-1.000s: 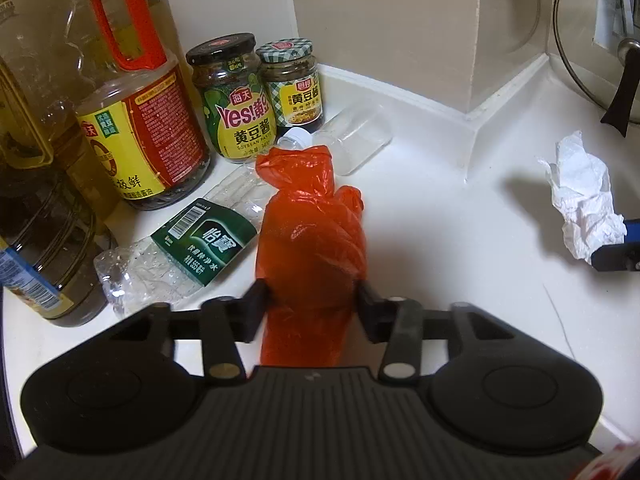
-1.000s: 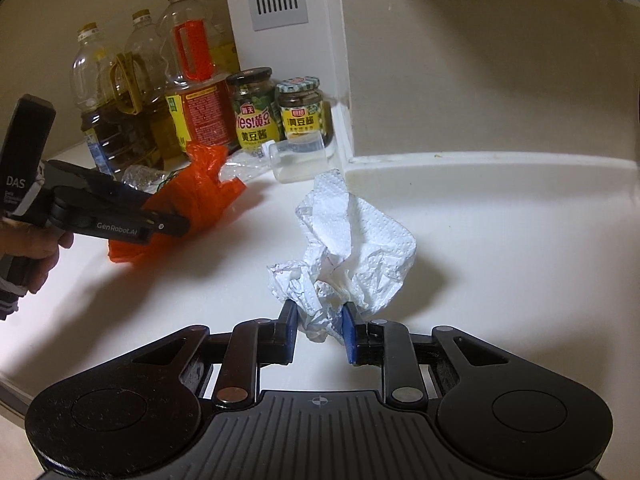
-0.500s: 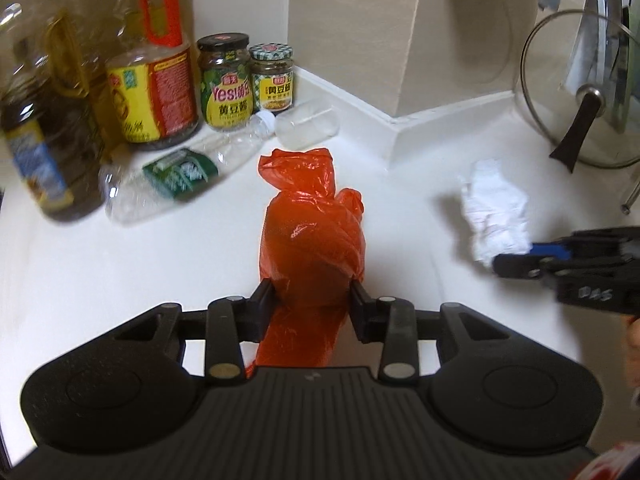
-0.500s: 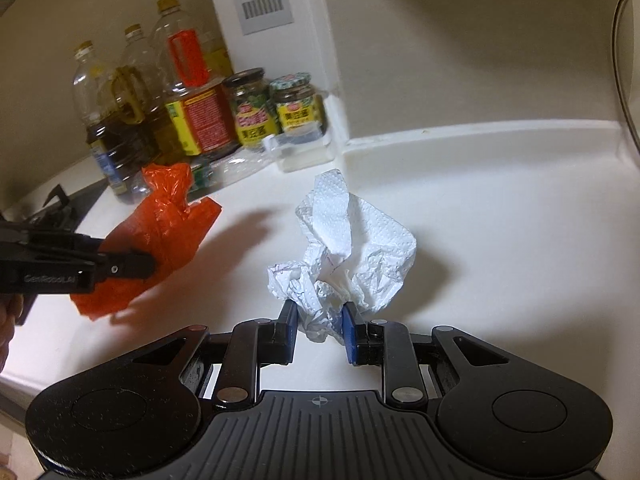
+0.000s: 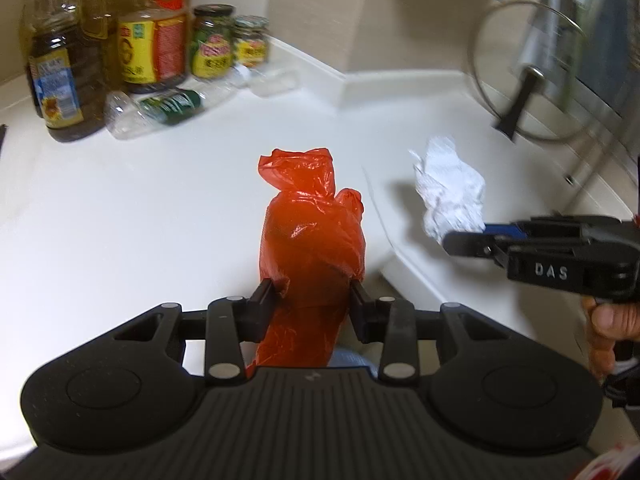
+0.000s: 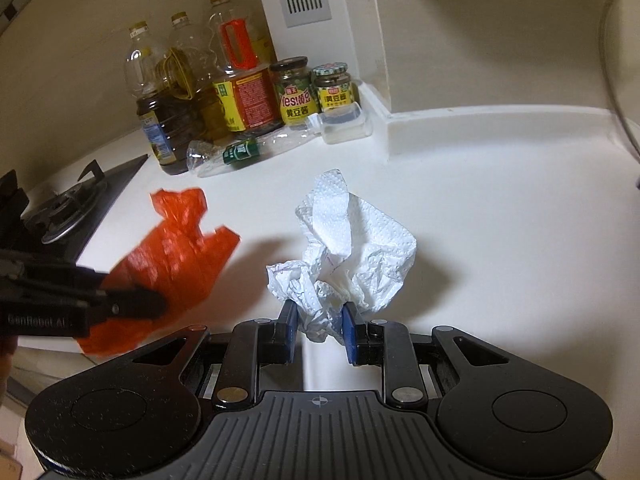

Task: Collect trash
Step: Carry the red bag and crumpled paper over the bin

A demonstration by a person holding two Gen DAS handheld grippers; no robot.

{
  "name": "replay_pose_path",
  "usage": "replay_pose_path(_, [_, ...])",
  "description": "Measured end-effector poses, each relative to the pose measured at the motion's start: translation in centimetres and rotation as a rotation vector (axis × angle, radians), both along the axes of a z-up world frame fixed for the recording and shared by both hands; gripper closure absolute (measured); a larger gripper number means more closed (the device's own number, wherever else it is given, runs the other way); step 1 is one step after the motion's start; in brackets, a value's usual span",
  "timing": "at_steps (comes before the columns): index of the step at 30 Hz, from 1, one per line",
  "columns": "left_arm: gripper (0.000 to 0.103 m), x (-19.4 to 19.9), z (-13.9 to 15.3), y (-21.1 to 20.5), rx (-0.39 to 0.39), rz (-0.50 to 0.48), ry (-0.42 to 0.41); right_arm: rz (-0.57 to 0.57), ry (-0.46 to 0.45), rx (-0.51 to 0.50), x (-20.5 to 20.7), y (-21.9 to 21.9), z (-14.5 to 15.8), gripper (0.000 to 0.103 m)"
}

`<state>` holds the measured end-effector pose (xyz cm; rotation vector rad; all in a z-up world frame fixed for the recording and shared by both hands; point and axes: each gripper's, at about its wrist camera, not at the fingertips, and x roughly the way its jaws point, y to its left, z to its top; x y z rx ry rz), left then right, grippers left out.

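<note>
White kitchen table (image 5: 120, 216) runs into a tiled corner, left wrist view first. Back left stands a dark oil bottle (image 5: 64, 76), partly filled, beside a yellow-and-red labelled oil jug (image 5: 154, 54). Two lidded sauce jars (image 5: 212, 42) sit next to the jug, both with contents. An empty crushed water bottle (image 5: 160, 110) with a green label lies on its side in front of them. A glass pot lid (image 5: 524, 76) leans upright at far right. Left claw (image 5: 312, 304) is clamped on a crumpled red plastic bag (image 5: 314, 236), held above the table near its front edge. Right claw (image 5: 466, 236) enters from the right, pinching a wad of white paper towel (image 5: 450, 190); a hand (image 5: 612, 328) grips its handle.

Right wrist view: same table (image 6: 500, 208), stove burner (image 6: 68, 208) at left. Oil bottles (image 6: 168, 120), jug (image 6: 244, 96) and jars (image 6: 296, 92) cluster in the corner, the flattened water bottle (image 6: 248, 148) and a clear lidded tub (image 6: 344, 124) lying before them. Right claw (image 6: 320, 324) is closed on the crumpled paper towel (image 6: 348, 256), blue pads pressing its lower end, towel lifted clear of the table. Left claw (image 6: 140, 304) comes in level from the left, blurred, gripping the red bag (image 6: 176, 256), which hangs off the table's front edge.
</note>
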<state>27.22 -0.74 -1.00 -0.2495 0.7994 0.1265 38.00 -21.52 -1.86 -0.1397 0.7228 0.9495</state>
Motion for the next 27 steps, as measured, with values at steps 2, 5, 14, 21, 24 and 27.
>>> replay_pose_path(2, [0.068,-1.4,-0.5,-0.3,-0.012,-0.035,0.005,-0.023,0.006,-0.006,-2.1,-0.5,-0.3,0.079])
replay_pose_path(5, [0.068,-3.7,-1.4,-0.7,-0.035,-0.077,0.018,-0.037,0.011,-0.034,-5.5,-0.8,-1.0,0.079])
replay_pose_path(14, [0.068,-8.7,-6.1,-1.6,-0.076,-0.128,0.108,-0.049,0.039,-0.204,-13.6,-1.1,-6.1,0.079])
replay_pose_path(21, [0.068,-9.6,-9.0,-1.4,-0.110,-0.050,0.184,0.018,0.026,-0.309,-14.4,-0.2,-9.3,0.079])
replay_pose_path(24, [0.068,-9.4,-10.3,-1.4,-0.133,-0.006,0.223,0.054,0.015,-0.356,-13.9,0.8,-10.7,0.079])
replay_pose_path(27, [0.068,-8.9,-11.7,-1.4,-0.141,0.011,0.256,0.076,0.026,-0.375,-13.5,1.1,-12.2,0.079])
